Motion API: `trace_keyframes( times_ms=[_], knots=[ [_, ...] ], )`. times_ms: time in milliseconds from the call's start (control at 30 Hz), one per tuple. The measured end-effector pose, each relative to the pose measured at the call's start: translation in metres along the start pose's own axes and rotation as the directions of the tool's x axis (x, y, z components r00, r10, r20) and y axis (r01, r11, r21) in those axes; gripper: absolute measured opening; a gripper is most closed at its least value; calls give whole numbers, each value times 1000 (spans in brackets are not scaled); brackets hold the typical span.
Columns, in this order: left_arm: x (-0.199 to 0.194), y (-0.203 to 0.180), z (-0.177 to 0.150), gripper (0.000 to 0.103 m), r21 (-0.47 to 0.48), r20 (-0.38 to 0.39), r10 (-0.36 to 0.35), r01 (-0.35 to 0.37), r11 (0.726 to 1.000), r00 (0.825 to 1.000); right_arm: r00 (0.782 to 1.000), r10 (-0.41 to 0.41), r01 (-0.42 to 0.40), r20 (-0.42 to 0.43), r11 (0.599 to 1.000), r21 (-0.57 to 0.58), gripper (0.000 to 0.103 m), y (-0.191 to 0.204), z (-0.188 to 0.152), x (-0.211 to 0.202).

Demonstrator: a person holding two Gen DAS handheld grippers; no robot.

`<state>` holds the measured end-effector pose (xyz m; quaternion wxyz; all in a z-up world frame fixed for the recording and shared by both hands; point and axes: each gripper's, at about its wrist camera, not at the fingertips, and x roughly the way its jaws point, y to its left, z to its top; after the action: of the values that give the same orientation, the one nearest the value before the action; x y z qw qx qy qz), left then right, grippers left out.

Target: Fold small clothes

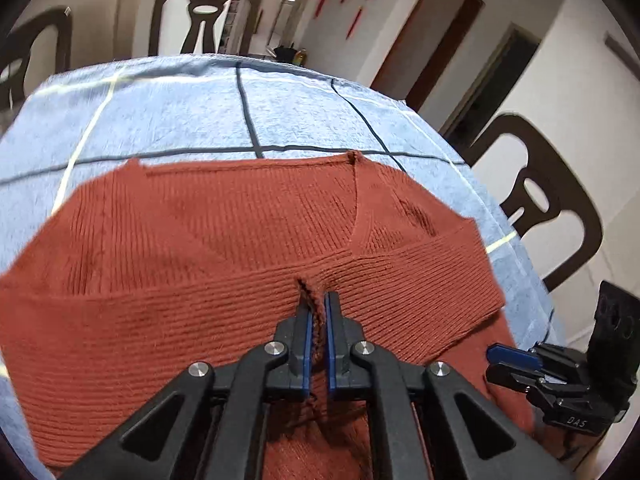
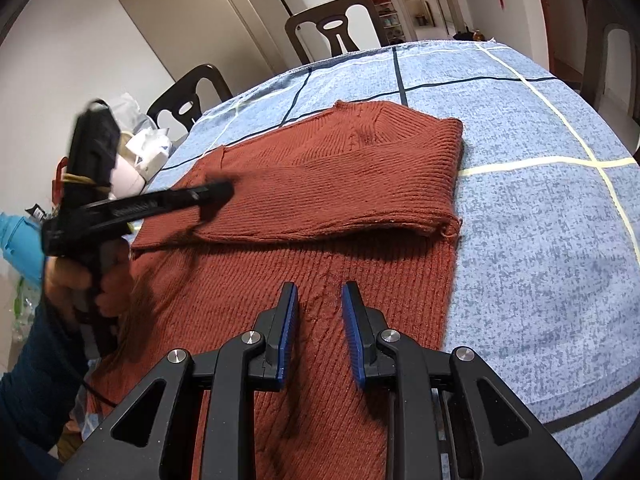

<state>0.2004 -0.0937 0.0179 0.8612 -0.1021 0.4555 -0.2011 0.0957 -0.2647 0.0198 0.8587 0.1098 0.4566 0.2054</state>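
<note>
A rust-red ribbed knit sweater (image 1: 224, 224) lies on the blue checked tablecloth (image 1: 180, 112), with a sleeve folded across its body. My left gripper (image 1: 317, 300) is shut on a pinched ridge of the folded sleeve near its middle. In the right wrist view the sweater (image 2: 328, 184) lies ahead, and the left gripper (image 2: 218, 192) reaches over its left part, held by a hand. My right gripper (image 2: 319, 292) is open and empty, low over the sweater's lower body. It also shows at the right edge of the left wrist view (image 1: 516, 364).
Dark wooden chairs stand around the table (image 1: 204, 20) (image 1: 548, 200) (image 2: 336, 28) (image 2: 188, 96). White bags and clutter (image 2: 144, 148) sit on the table's left edge. The tablecloth (image 2: 540, 220) stretches to the right of the sweater.
</note>
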Motion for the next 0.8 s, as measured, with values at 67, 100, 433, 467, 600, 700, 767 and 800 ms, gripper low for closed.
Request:
trace_keyframes(
  times_ms=[67,100,433,467,600,700,767,800],
  knots=[
    [-13,-2,-1,14,14,37,22,-22,1000,999,999,-14,14,43,1000,-6,24,1,5,-10],
    [-19,-4,-1,18,22,54,28,-30,999,998,998,-20,20,65,1000,-4,24,0,9,-15],
    [-8,-28,-20,27,162,16,48,-50,986,999,992,-122,120,33,990,68,9,-31,31,2],
    [-9,-29,-20,27,171,12,55,-56,984,998,991,-124,121,40,991,63,9,-29,33,-1],
    [-9,-30,-8,27,170,34,71,-75,983,997,987,-138,135,78,990,43,9,-24,50,-8],
    [5,-24,0,28,157,34,124,-128,979,992,985,-155,153,72,988,38,10,-28,66,6],
    [8,-20,1,28,150,39,124,-128,980,992,980,-197,196,24,979,61,10,-40,71,25],
    [5,-20,1,28,151,36,126,-130,980,991,983,-181,179,18,981,70,10,-46,71,30]
  ],
)
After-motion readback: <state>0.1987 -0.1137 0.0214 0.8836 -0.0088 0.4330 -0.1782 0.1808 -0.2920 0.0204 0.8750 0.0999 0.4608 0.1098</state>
